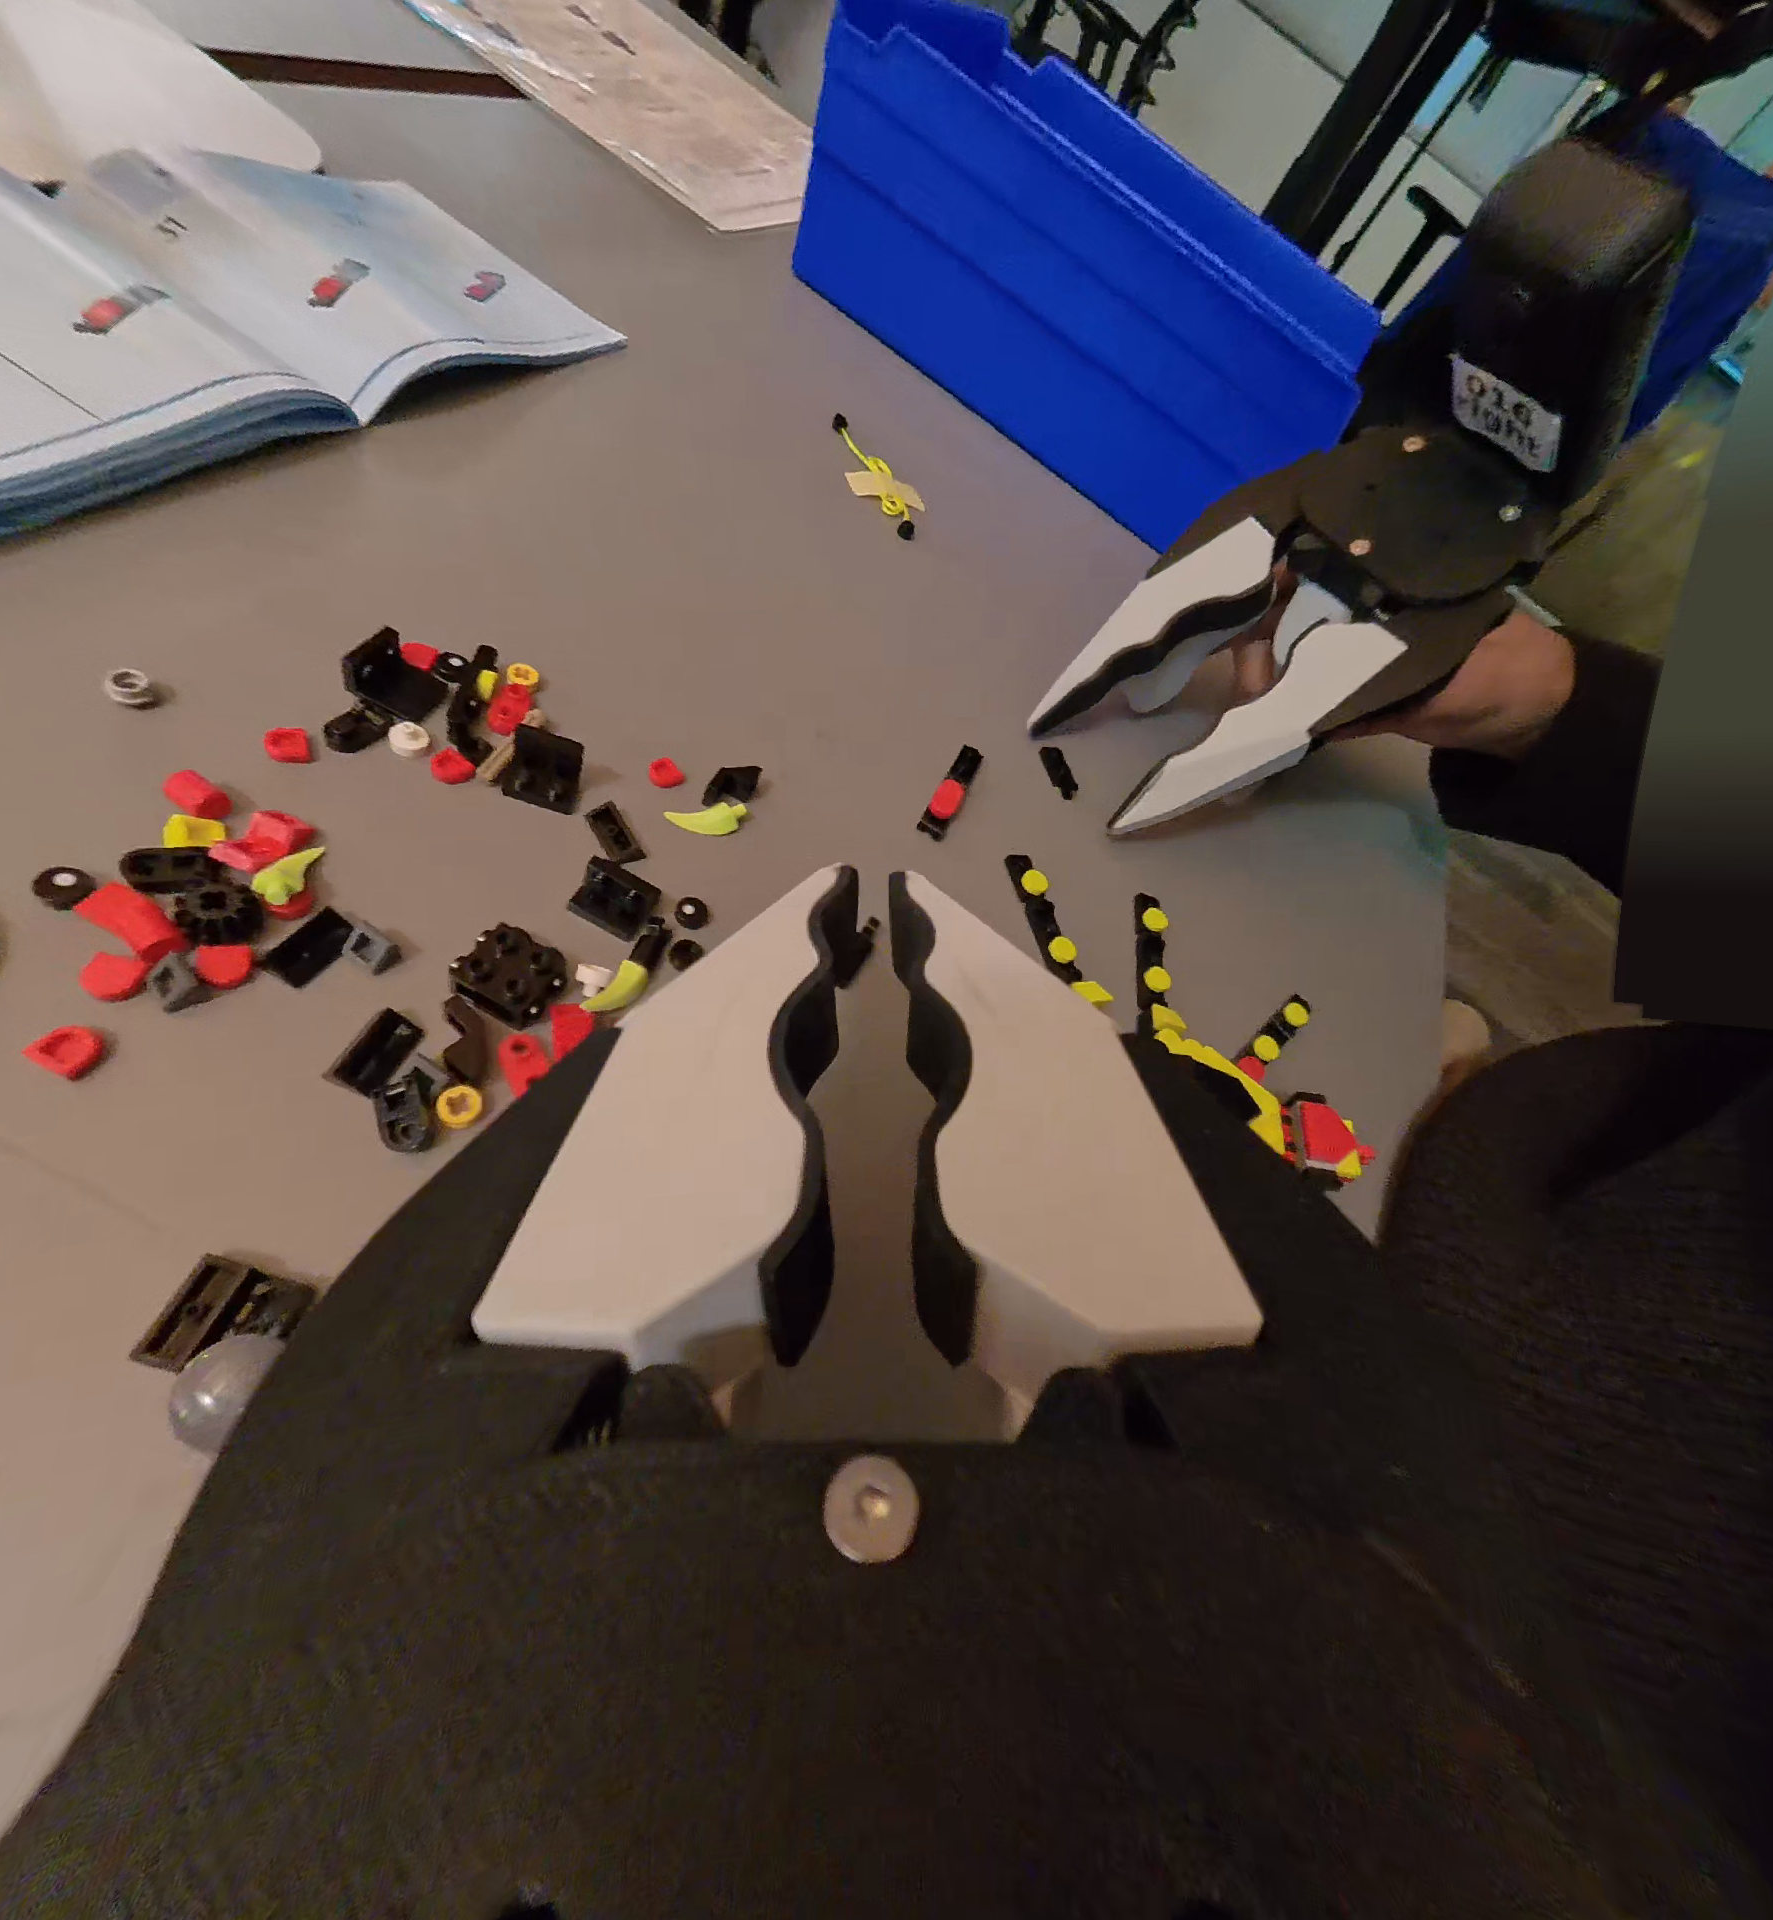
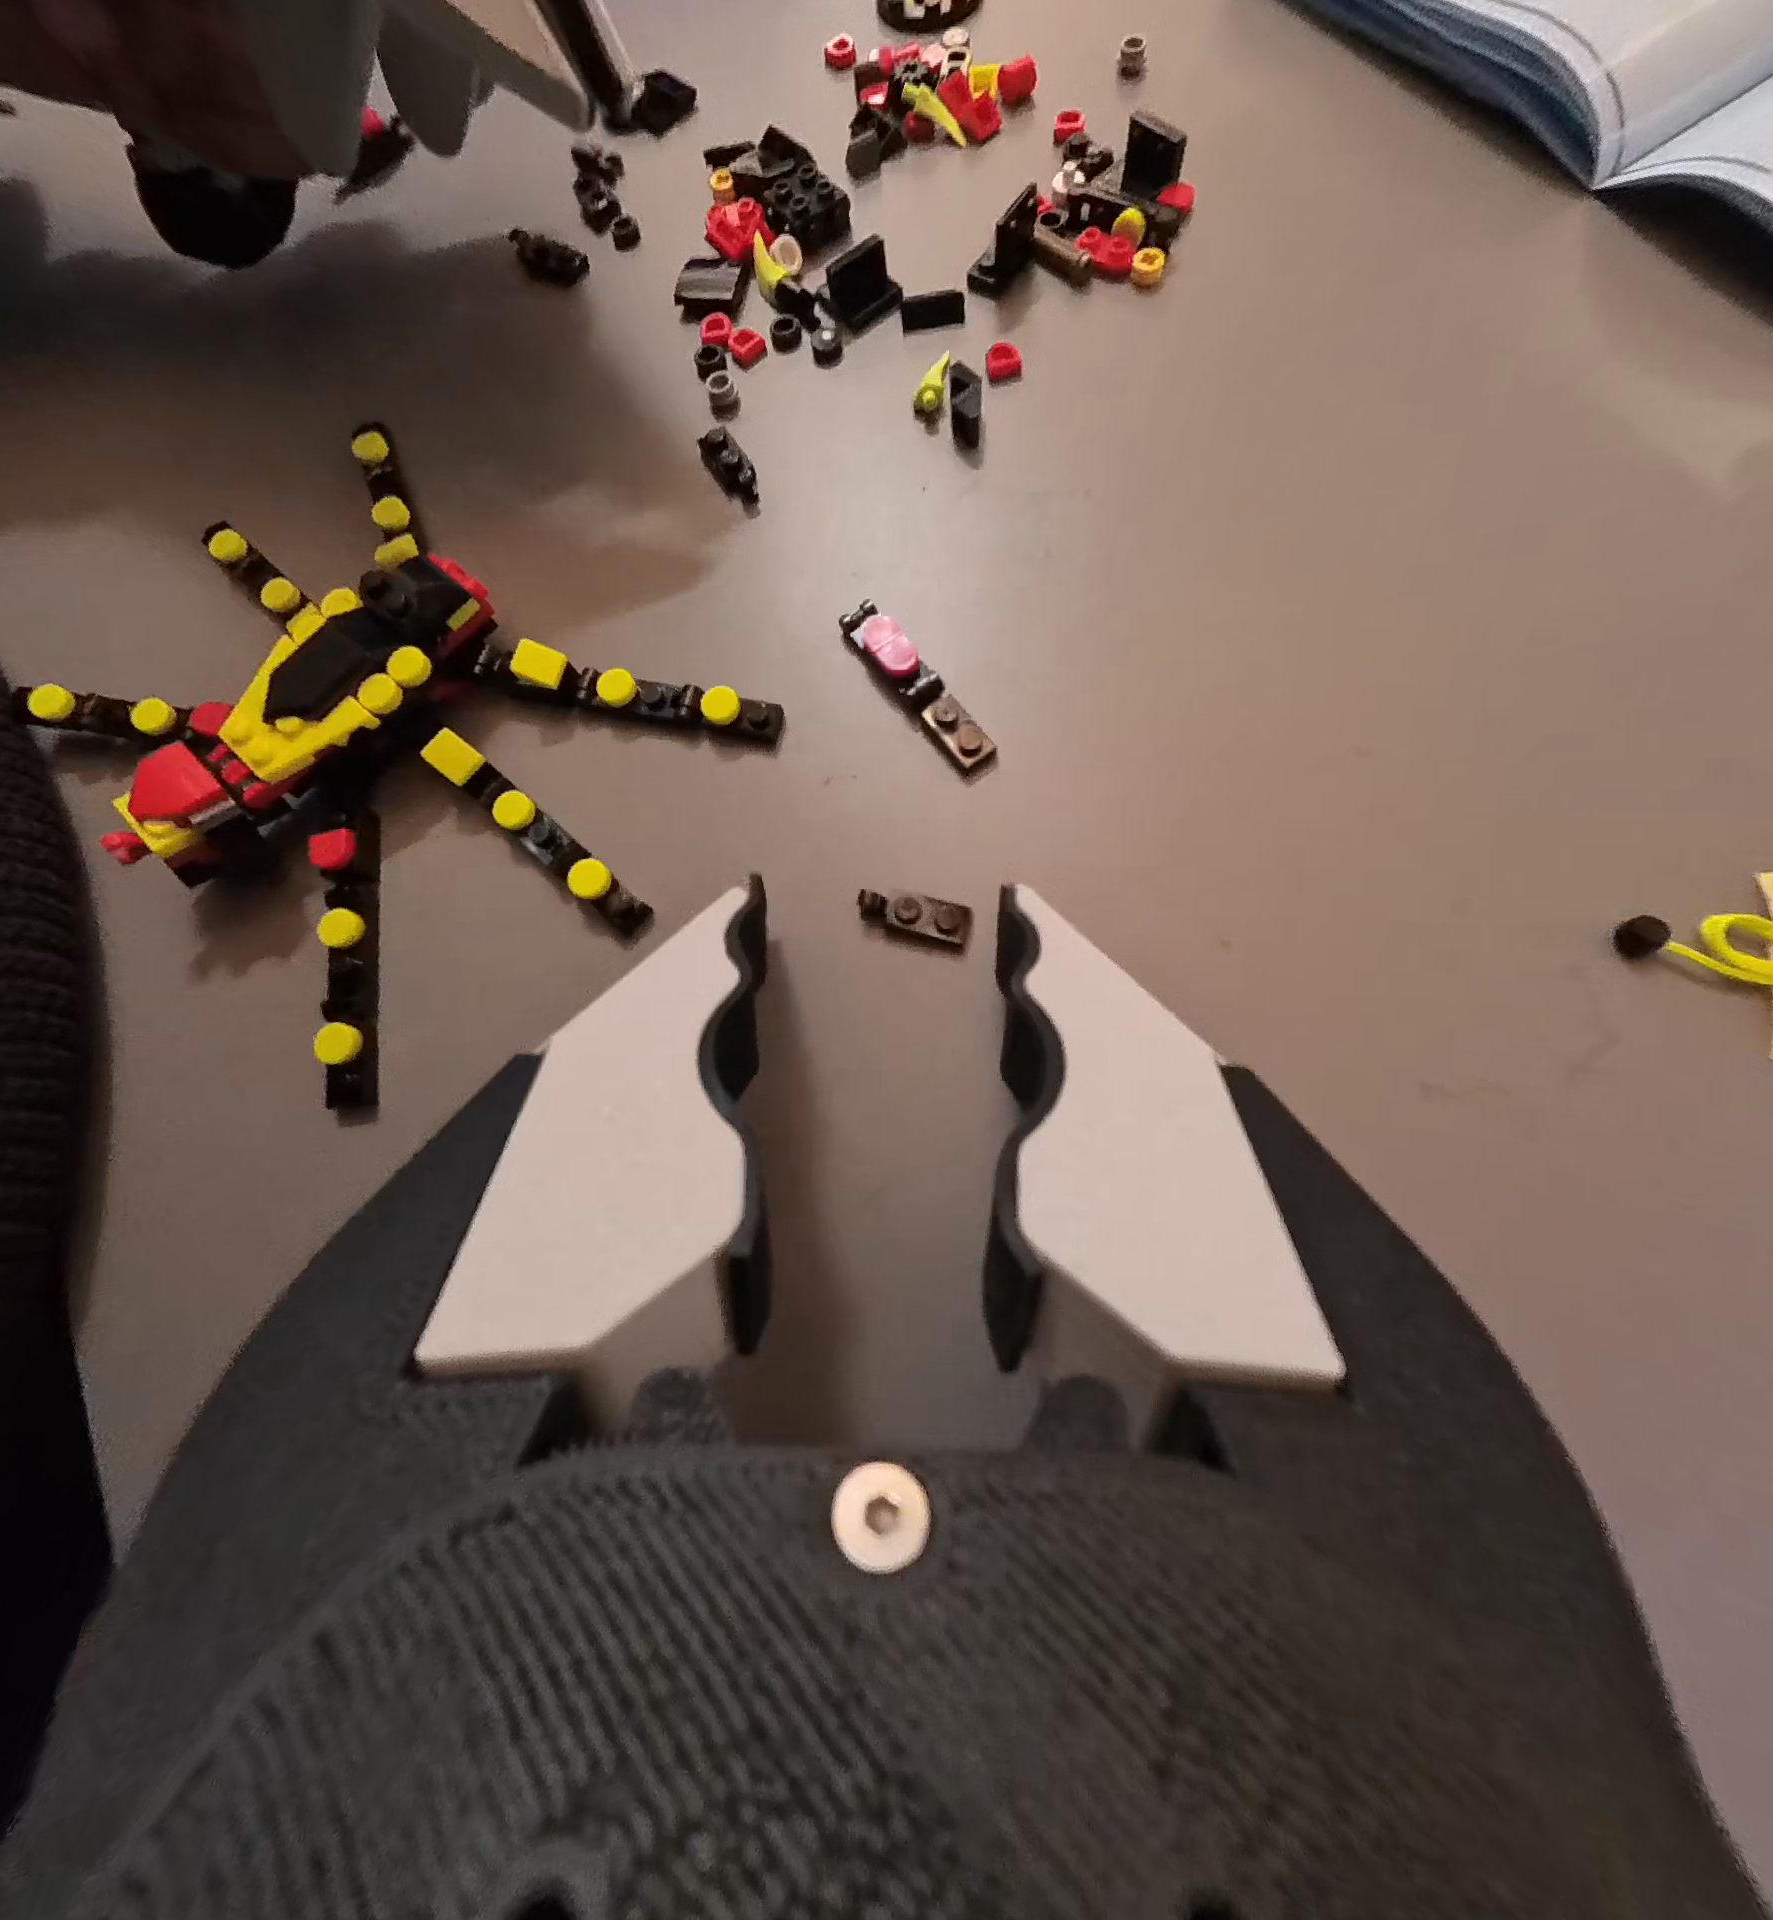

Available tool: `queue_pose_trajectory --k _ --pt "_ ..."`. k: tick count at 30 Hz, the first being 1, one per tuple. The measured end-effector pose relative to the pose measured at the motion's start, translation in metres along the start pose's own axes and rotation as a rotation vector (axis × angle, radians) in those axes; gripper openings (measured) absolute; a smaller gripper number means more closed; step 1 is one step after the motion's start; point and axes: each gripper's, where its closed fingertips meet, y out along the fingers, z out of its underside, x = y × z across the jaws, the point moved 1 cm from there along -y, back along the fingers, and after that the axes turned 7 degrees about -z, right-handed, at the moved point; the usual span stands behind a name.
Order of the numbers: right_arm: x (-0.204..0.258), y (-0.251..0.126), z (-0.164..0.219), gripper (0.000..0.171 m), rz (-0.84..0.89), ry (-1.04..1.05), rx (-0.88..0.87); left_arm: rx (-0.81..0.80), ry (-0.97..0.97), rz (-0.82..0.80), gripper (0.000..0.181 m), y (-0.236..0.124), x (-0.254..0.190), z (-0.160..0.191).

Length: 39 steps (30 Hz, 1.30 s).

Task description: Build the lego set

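A partly built red, yellow and black spider model [image 2: 342,707] lies on the grey table [image 2: 1277,623]; my left gripper half hides it in the left wrist view [image 1: 1277,1101]. My right gripper [image 2: 882,899] is open, low over the table. A small black plate [image 2: 913,920] lies between its tips, untouched; both also show in the left wrist view: the right gripper [image 1: 1074,777], the plate [image 1: 1056,771]. A black leg strip with a red tile [image 2: 913,686] lies just beyond it. My left gripper [image 1: 874,883] is shut to a narrow slit, with nothing seen in it.
Loose red, black and yellow pieces [image 1: 446,883] are scattered left of my left gripper. An open instruction booklet [image 1: 186,312] lies at the back left and a blue bin [image 1: 1069,260] at the back right. A yellow string with paper [image 1: 882,483] lies between them. There is about 15 cm between the tips of the two grippers.
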Motion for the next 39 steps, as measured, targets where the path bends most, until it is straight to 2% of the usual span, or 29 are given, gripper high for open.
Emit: queue_pose_trajectory --k 3,6,13,19,21,25,28,32,34,39 --pt "-0.001 0.0 0.003 0.037 0.031 -0.043 0.027 0.011 -0.005 0.025 0.005 0.0 -0.004 0.001" --pt "-0.004 -0.003 0.005 0.023 0.061 -0.06 0.049 0.02 0.003 0.028 0.006 0.0 -0.006 0.003" --pt "-0.007 -0.01 0.012 0.0 0.086 -0.031 0.076 0.04 -0.002 0.055 0.008 0.0 -0.012 0.006" --pt "-0.007 -0.011 0.013 0.0 0.09 -0.021 0.078 0.056 0.012 0.078 0.008 0.0 -0.019 0.01" --pt "-0.008 -0.011 0.011 0.012 0.099 -0.024 0.074 0.062 0.017 0.079 0.009 0.001 -0.02 0.011" --pt "0.0 -0.011 -0.004 0.027 0.062 -0.031 -0.012 0.057 0.011 0.082 0.009 0.0 -0.021 0.01" --pt "0.007 -0.014 -0.017 0.029 0.022 -0.021 -0.095 0.067 -0.007 0.091 0.011 0.001 -0.02 0.011" --pt "0.004 -0.019 -0.026 0.03 0.051 -0.049 -0.142 0.063 -0.023 0.092 0.015 0.001 -0.018 0.01" --pt "0.012 -0.02 -0.031 0.024 0.007 -0.083 -0.181 0.061 -0.033 0.096 0.016 0.001 -0.018 0.01" --pt "0.018 -0.028 -0.045 0.031 -0.018 -0.111 -0.29 0.068 -0.026 0.09 0.018 0.002 -0.017 0.011"
